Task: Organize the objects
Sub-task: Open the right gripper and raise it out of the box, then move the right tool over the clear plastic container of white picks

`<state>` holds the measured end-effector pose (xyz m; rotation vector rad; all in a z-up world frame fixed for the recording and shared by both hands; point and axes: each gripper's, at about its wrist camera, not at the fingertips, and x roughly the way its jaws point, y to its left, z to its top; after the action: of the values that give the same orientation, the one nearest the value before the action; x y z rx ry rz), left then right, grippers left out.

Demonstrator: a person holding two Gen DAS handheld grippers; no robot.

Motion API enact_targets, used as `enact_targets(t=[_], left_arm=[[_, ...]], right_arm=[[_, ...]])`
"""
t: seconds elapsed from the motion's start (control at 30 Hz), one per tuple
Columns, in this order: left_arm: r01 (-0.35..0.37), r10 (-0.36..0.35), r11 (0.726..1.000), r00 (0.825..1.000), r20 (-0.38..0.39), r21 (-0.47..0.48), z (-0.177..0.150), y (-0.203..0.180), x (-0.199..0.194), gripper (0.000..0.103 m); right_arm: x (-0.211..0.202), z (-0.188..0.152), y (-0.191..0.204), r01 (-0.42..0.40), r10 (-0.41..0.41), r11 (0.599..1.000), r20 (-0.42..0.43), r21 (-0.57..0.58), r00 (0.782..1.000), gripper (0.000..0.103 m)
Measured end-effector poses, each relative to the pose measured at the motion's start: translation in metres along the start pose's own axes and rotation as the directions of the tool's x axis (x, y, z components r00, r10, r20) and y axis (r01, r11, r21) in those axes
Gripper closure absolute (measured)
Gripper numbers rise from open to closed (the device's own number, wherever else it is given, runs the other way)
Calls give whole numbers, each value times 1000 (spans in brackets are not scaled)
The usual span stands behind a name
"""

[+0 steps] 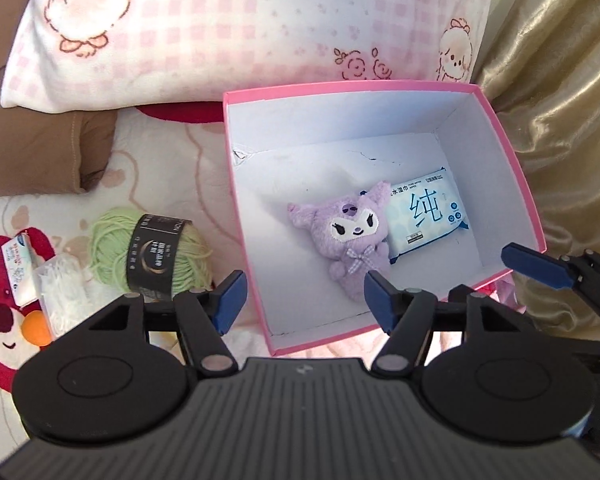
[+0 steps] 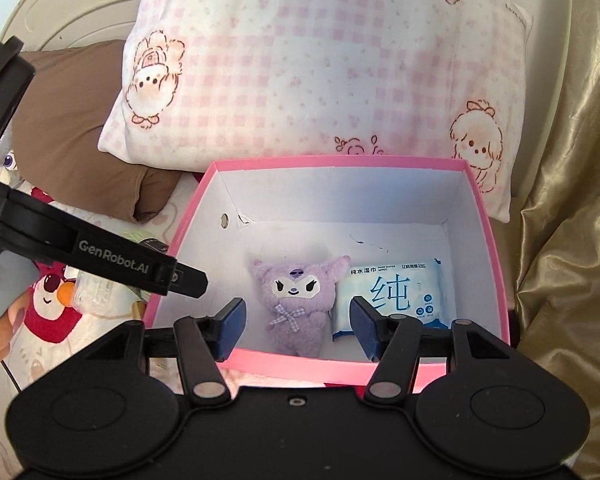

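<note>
Left-wrist view first: left gripper [image 1: 304, 300] hangs with jaws moderately apart and nothing between them, above the near-left corner of the pink box [image 1: 496, 120]. Inside the box lie a fuzzy purple plush [image 1: 350, 236] and, touching its right side, a glossy wipes packet [image 1: 424, 216]. Still outside, left of the jaws on the printed bedspread, sit a green yarn ball [image 1: 148, 248] with its long axis running left to right, a tissue packet [image 1: 20, 268], a clear bag [image 1: 62, 300] and an orange ball [image 1: 36, 328]; this gripper is judged the nearer.

Right-wrist view: right gripper [image 2: 298, 330] is likewise part-open and empty over the box's near wall. Plush and packet lie just ahead; cardboard rigid, pillow [image 2: 320, 60] soft.
</note>
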<state>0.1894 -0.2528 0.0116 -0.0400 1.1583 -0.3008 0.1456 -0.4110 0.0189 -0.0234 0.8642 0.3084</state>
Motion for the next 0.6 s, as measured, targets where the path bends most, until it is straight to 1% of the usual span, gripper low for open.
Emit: enact_targets(t=[0.17,0.3,0.37,0.47,0.6], left_arm=[[-28,27,998,999,27,52,-10,4,-36,29],[-45,39,995,997,61,94,-19,5,-64,22],[-46,39,993,997,67,109,-24,7,-75,21],[-56,46,989,996,75,136,-32,9,-89,20],[-40,31,990,997,66,139,-45,18,-102,18]], right_arm=[[-26,6,15,-1,1,1000,14,-3,1000,40],[-43,8,27,-30,30,1000,17,-6,999,38],[-50,8,34,-44,45,999,22,-18,999,37],[-56,7,45,-42,43,998,12,-49,999,36],[-65,5,60,-48,48,994,-2,-99,999,33]])
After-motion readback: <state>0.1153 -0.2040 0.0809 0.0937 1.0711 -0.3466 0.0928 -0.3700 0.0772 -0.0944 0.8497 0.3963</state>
